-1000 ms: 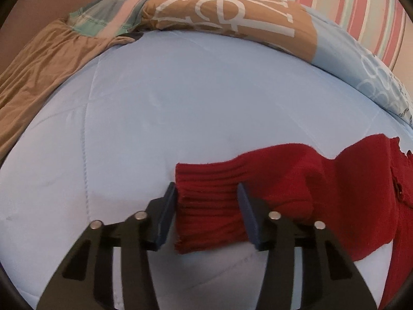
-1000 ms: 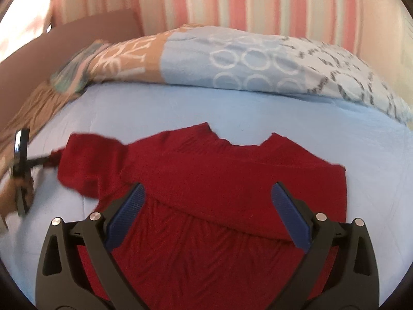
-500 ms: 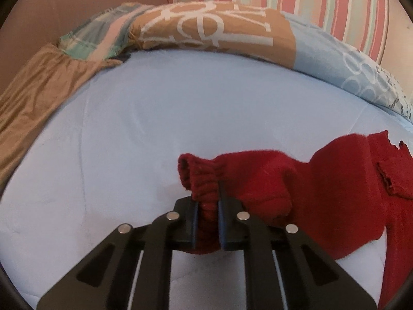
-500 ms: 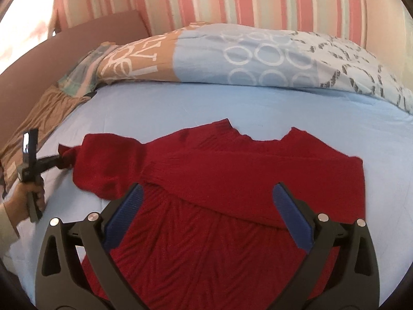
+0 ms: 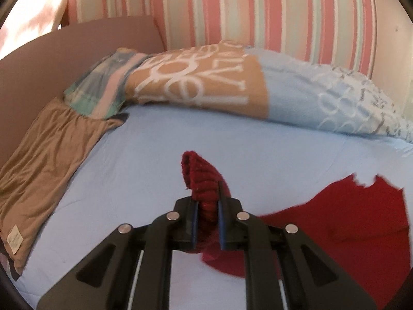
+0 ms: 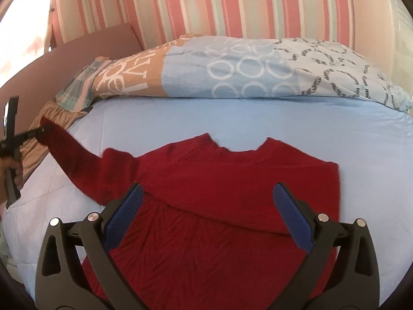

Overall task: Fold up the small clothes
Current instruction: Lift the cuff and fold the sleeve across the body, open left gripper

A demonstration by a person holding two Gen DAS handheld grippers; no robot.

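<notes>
A red knit sweater (image 6: 232, 186) lies flat on the light blue bedsheet (image 6: 180, 118), one sleeve folded across its chest. Its other sleeve (image 6: 74, 160) is pulled up off the bed toward the left. My left gripper (image 5: 208, 210) is shut on that sleeve's ribbed cuff (image 5: 201, 178), which stands bunched between the pads; the same left gripper (image 6: 38, 131) shows small at the left edge of the right wrist view, held by a hand (image 6: 11, 173). My right gripper (image 6: 206, 206) hovers open above the sweater's body, with nothing between its blue pads.
A patterned blue and tan duvet (image 6: 232, 72) is heaped along the far side of the bed. A tan garment (image 5: 44, 160) lies on the left side of the bed beside a brown headboard (image 5: 77, 51). A striped pink wall (image 6: 232, 5) stands behind.
My left gripper closed on the sleeve cuff and lifted it off the bed, so the sleeve now hangs stretched. My right gripper stayed open and drew back slightly from the sweater.
</notes>
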